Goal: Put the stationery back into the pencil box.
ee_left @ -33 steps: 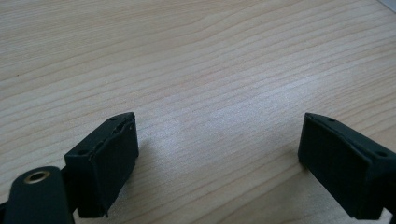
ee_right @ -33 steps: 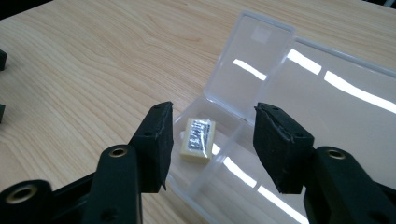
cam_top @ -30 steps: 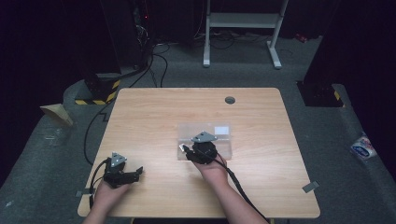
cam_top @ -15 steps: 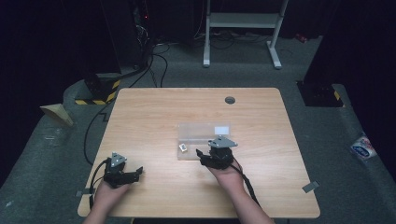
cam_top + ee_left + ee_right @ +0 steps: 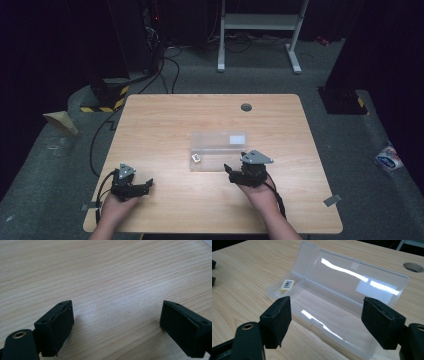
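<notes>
A clear plastic case (image 5: 337, 305) lies open mid-table (image 5: 165, 120), lid folded back, with a small eraser (image 5: 287, 285) sitting in one end of its tray. The right claw (image 5: 239, 175) hovers just beside the case's near edge, jaws wide and empty; the left claw (image 5: 137, 186) rests well apart, also wide (nothing between its jaws). The eraser looks placed; closing the lid likely follows, calling for a lift under its far rim.

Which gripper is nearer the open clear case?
The right gripper, open, right by the clear case holding the small eraser. The left gripper sits apart near the table's left corner.
</notes>
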Demonstrator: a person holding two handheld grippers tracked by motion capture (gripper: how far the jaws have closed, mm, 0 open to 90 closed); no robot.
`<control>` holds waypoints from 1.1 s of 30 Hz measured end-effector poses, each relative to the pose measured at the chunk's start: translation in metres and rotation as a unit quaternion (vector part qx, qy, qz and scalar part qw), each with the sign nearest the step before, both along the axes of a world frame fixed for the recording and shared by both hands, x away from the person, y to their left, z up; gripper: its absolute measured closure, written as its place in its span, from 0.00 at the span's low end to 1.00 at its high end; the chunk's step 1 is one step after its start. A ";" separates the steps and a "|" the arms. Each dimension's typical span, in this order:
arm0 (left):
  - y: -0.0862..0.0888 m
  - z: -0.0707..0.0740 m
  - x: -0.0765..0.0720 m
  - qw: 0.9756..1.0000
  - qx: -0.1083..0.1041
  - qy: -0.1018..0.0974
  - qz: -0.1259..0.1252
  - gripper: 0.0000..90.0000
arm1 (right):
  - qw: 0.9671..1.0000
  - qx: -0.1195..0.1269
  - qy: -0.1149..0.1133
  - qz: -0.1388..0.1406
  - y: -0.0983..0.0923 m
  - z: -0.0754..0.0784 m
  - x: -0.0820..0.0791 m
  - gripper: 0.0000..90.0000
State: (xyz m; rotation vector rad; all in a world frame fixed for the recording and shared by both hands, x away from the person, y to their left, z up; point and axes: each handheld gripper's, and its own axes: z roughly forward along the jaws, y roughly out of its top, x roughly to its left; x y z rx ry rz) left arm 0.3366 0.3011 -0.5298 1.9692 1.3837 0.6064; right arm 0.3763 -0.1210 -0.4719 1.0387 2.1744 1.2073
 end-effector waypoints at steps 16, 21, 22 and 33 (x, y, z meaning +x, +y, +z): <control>0.000 0.000 0.001 1.000 0.004 0.003 0.005 0.09 | 0.997 0.006 0.000 -0.081 -0.082 -0.008 -0.013 0.17; 0.000 0.000 0.002 1.000 0.004 0.005 0.006 0.07 | 0.992 -0.015 0.025 -0.119 -0.114 -0.022 -0.013 0.15; 0.000 0.000 0.002 1.000 0.004 0.005 0.006 0.07 | 0.992 -0.015 0.025 -0.119 -0.114 -0.022 -0.013 0.15; -0.001 -0.001 0.003 1.000 0.005 0.010 0.010 0.03 | 0.982 -0.055 0.084 -0.160 -0.142 -0.048 -0.014 0.14</control>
